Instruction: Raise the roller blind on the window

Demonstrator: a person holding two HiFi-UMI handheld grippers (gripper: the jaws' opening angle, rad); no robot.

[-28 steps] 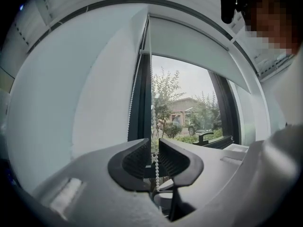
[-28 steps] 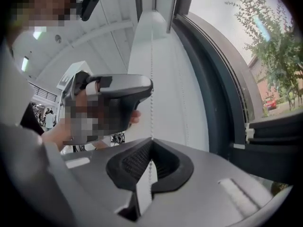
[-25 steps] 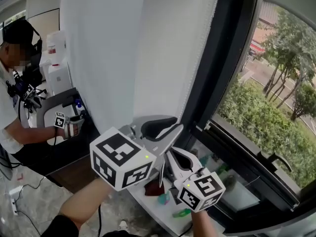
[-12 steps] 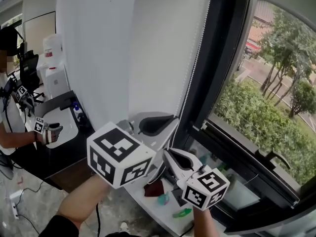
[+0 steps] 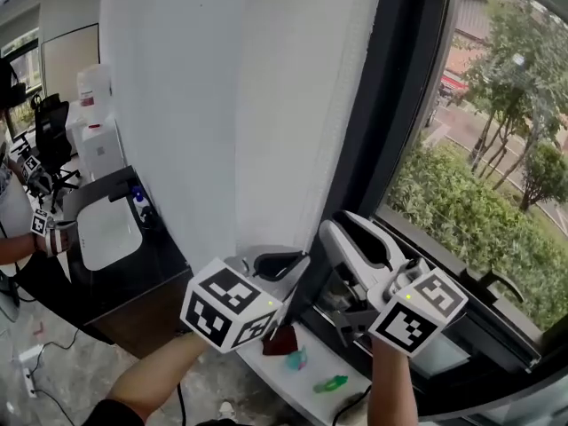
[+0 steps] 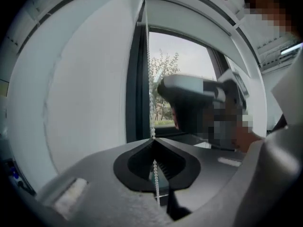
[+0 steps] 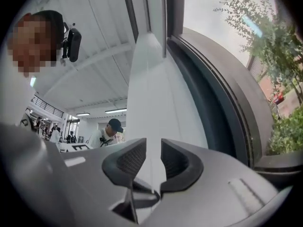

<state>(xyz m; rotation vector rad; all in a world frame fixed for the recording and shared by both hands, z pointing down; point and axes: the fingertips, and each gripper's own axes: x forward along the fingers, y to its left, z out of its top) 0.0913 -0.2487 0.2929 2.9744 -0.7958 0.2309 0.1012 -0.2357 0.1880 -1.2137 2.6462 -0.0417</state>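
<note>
Office corner at a dark-framed window (image 5: pixel 404 105); trees (image 5: pixel 506 149) and a street show beyond the uncovered pane.

1. Left gripper (image 5: pixel 302 260): low, at the foot of the blind, marker cube toward the camera. Its jaws are pressed together on the bead chain (image 6: pixel 148 79), having just been closing. In the left gripper view the chain rises straight from the pinch point along the edge of the frame and carries on downward behind the pads.

2. Right gripper (image 5: pixel 344 223): higher than the left gripper and to its right, tilted upward against the window frame. Its jaws are spread, having just been opening. In the right gripper view only white blind fabric shows through the gap between the ribbed pads (image 7: pixel 132 157).

3. Roller blind (image 5: pixel 240 105): white and lowered, hanging to the left of the frame. Its lower edge reaches about the level of the left gripper.

4. White shelf (image 5: pixel 288 382) below both grippers, bearing a dark red object (image 5: pixel 282 340), a teal object (image 5: pixel 295 358) and a green object (image 5: pixel 330 383), lying near one another.

5. Far left, well apart from the window: another person (image 5: pixel 11 211) at a dark desk (image 5: pixel 133 273) that carries a white tray (image 5: pixel 108 232).
</note>
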